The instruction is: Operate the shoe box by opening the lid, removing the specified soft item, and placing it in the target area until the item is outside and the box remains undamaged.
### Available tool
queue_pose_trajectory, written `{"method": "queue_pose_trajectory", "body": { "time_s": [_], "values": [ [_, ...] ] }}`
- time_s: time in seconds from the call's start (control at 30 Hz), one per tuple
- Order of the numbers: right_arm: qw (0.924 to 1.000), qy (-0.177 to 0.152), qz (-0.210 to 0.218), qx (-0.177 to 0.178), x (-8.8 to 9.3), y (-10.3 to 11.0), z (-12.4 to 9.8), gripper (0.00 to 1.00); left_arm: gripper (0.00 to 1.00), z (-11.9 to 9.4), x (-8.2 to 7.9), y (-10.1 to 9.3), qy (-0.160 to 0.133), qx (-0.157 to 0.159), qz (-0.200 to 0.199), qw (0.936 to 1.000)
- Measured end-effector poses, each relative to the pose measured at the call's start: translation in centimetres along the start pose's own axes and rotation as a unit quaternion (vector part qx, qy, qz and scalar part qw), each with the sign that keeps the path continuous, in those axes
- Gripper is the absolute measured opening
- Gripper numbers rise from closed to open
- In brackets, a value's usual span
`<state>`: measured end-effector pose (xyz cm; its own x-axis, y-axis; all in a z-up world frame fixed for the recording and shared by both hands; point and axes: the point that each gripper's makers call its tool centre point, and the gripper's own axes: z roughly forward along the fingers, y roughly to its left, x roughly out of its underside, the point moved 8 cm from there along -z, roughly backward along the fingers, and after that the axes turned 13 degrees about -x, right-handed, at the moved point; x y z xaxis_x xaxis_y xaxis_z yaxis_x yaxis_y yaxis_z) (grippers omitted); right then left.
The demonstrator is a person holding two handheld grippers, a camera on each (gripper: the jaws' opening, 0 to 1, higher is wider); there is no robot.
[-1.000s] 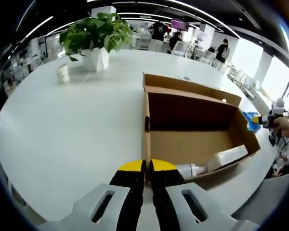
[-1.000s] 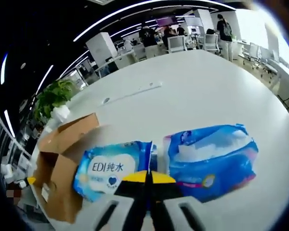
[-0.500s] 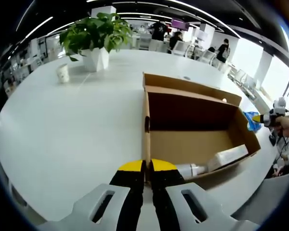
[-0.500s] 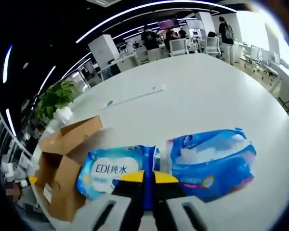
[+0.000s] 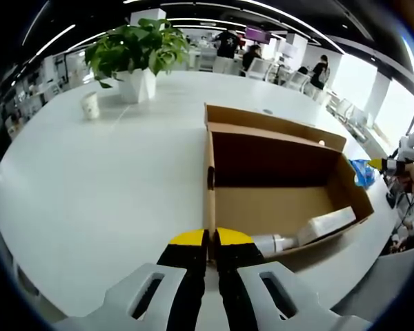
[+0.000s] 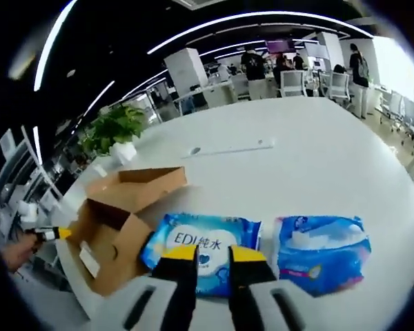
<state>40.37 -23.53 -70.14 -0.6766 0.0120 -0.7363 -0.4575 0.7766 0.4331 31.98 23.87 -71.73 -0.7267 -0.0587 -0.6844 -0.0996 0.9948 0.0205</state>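
Note:
The brown shoe box [image 5: 276, 200] lies with its lid open on the white table [image 5: 103, 186]. My left gripper [image 5: 210, 240] is shut on the box's near wall. A white tube-like item [image 5: 310, 231] rests inside the box. In the right gripper view, my right gripper [image 6: 214, 255] stands open just before a blue EDI wipes pack [image 6: 203, 243] lying flat on the table. A second blue pack [image 6: 324, 241] lies to its right. The box [image 6: 114, 231] is left of both packs. The right gripper [image 5: 395, 165] also shows past the box's far end, next to a blue pack [image 5: 362, 172].
A potted plant [image 5: 134, 48] and a paper cup [image 5: 90, 105] stand at the table's far side. A hand [image 6: 14, 252] holds the left gripper [image 6: 52, 233] at the box. People and office chairs fill the background beyond the table.
My right gripper has opened, letting go of the EDI wipes pack, and has drawn back from it. The left gripper and the box have not moved.

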Motion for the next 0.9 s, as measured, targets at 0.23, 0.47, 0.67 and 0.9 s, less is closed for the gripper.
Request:
{"method": "queue_pose_trajectory", "body": {
  "time_s": [0.23, 0.47, 0.67, 0.9],
  "values": [
    [0.9903, 0.029, -0.106, -0.086, -1.2, 2.6, 0.6, 0.23, 0.02, 0.0, 0.1, 0.1, 0.002, 0.0, -0.002, 1.0],
    [0.9604, 0.065, -0.209, -0.172, -1.5, 6.0, 1.4, 0.31, 0.02, 0.0, 0.1, 0.1, 0.002, 0.0, -0.004, 1.0],
    [0.9343, 0.101, -0.27, -0.209, -1.4, 8.3, 2.4, 0.35, 0.02, 0.0, 0.2, 0.2, 0.0, 0.001, -0.011, 0.9999],
    [0.8993, 0.139, -0.343, -0.233, -1.3, 10.6, 3.7, 0.35, 0.02, 0.2, 0.2, 0.3, -0.001, 0.0, -0.012, 0.9999]
  ]
}}
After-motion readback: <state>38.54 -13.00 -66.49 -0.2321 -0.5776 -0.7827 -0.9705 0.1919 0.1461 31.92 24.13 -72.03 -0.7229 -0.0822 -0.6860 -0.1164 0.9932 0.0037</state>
